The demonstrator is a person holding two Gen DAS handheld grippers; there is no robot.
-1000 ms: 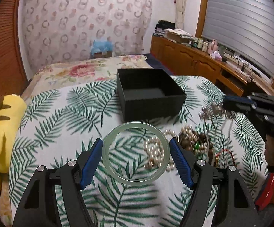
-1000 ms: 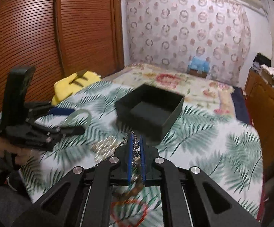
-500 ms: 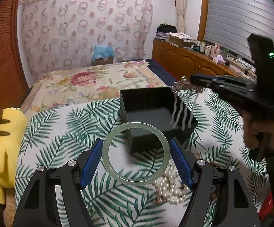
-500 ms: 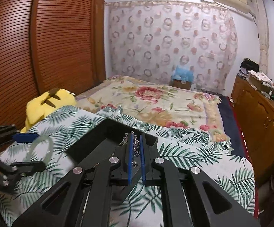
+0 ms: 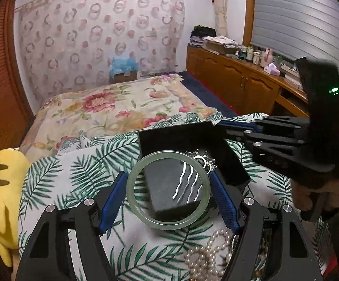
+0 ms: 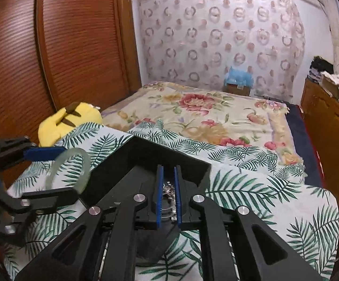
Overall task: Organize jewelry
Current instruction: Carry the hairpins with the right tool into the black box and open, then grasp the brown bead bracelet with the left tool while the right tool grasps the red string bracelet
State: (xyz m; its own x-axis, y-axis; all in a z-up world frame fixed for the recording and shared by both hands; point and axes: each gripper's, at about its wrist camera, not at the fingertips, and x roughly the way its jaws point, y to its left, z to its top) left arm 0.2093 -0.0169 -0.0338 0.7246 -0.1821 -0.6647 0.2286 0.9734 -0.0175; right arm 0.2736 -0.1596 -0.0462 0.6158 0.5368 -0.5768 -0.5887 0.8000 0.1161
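Your left gripper (image 5: 168, 193) holds the pale green jade bangle (image 5: 167, 189) clamped between its blue pads (image 5: 113, 197), jaws spread wide to the ring's full width. The bangle stands in the lower middle of the left wrist view, over the near edge of the black box (image 5: 230, 161), and through its opening you see the box's dark floor and the wavy prongs of a silver hair comb (image 5: 188, 185).

Your right gripper (image 6: 168, 194) has its jaws set narrow around the ornate silver head of that comb, low inside the box; from the left wrist view its fingers reach in over the box's right wall. The pads press close on the metal, though whether they are gripping firmly is hard to tell.

Around the box, the palm-leaf cloth (image 6: 251, 187) lies open to the right in the right wrist view. At the bottom edge of the left wrist view, a pearl strand (image 5: 206, 255) lies just below the bangle. A yellow plush toy (image 5: 0, 194) sits at the far left, well apart from both tools.
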